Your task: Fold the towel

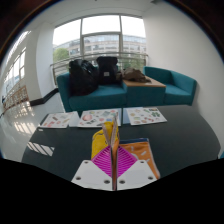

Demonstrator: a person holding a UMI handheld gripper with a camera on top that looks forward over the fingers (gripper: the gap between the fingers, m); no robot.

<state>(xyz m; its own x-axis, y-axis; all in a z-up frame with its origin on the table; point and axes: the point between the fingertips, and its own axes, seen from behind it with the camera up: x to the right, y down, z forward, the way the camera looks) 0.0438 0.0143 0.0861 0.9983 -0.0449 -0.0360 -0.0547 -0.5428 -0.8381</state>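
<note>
The gripper (pixel 114 160) is clenched, its pink pads (pixel 108 158) pressed on a fold of the yellow towel (pixel 108 135), which is lifted off the dark table (pixel 60 150), probably so that one edge can be carried over. An orange part (pixel 140 152) lies beside it. Papers (pixel 62 119) are spread beyond; no writing can be read. A teal sofa (pixel 160 88) bearing bags (pixel 85 72) stands behind, under the windows (pixel 100 35).

Tongs (pixel 114 160) closed on towel (pixel 112 140) above dark table (pixel 60 150), teal sofa (pixel 125 92) beyond
</note>
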